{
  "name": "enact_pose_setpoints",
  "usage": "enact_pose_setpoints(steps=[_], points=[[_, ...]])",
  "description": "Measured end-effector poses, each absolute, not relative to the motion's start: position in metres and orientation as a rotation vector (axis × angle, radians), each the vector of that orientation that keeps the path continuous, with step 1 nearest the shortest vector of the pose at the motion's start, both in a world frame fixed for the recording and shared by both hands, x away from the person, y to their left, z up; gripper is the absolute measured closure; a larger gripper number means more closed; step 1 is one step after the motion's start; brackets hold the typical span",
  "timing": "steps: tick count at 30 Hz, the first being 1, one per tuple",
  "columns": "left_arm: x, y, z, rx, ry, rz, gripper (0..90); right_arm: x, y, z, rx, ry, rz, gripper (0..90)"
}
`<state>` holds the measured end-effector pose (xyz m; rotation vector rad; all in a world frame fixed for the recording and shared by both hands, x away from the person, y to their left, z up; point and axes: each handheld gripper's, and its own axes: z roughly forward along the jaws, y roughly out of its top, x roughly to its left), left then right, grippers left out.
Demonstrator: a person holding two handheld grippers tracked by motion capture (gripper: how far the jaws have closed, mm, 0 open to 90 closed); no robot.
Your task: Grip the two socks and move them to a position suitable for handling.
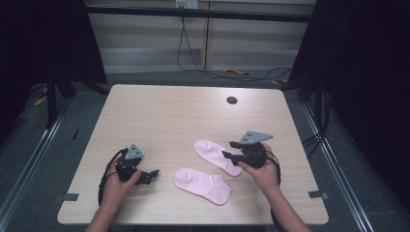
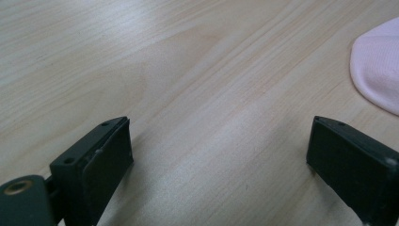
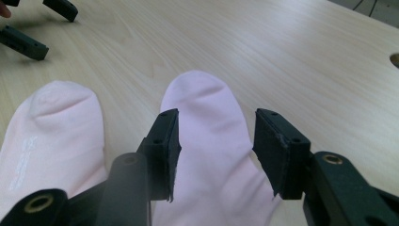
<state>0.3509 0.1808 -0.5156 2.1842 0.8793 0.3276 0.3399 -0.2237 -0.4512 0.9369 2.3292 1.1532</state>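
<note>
Far sock (image 1: 217, 156): pink, flat on the table (image 1: 159, 116), right of the middle, its rounded toe pointing up and left in the high view. In my right gripper view (image 3: 207, 136) the toe points away from me.
Near sock (image 1: 203, 185): pink too, flat, closer to my edge of the table, just beside the far one. I cannot tell whether the two touch. In my right gripper view it lies to the left (image 3: 51, 136); in my left gripper view one rounded end peeks in at the right edge (image 2: 379, 70).
Right gripper (image 1: 231, 150): in my right hand (image 1: 263, 171), at the far sock's near end, pointing left. Its view (image 3: 216, 150) has my jaws spread apart, one over each side of the sock, pink cloth between them, nothing pinched. Whether the tips touch the cloth I cannot tell.
Left gripper (image 1: 151, 175): in my left hand (image 1: 118, 186), low over bare wood left of the near sock, pointing toward it but apart from it. Its view (image 2: 219, 155) has my jaws wide apart with only wood between them. It also shows far off in my right gripper view, top left (image 3: 33, 28).
Table: pale wood grain, a round hole (image 1: 232, 100) near its far edge, right of centre.
</note>
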Motion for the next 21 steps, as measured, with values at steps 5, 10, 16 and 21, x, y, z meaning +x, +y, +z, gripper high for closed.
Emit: enact_pose_setpoints(steps=[5,10,16,21], points=[[0.351,0.181,-0.516,2.185,0.879,0.328,6.9,0.322,-0.237,-0.462,0.999,2.313,1.147,53.2],[0.351,0.181,-0.516,2.185,0.879,0.327,6.9,0.306,-0.240,-0.470,1.022,2.324,1.187,53.3],[0.351,0.180,-0.516,2.191,0.861,0.323,6.9,0.287,-0.236,-0.480,1.018,2.353,1.151,53.8],[0.348,0.179,-0.515,2.187,0.855,0.330,10.1,0.279,-0.231,-0.486,1.029,2.366,1.179,54.7]])
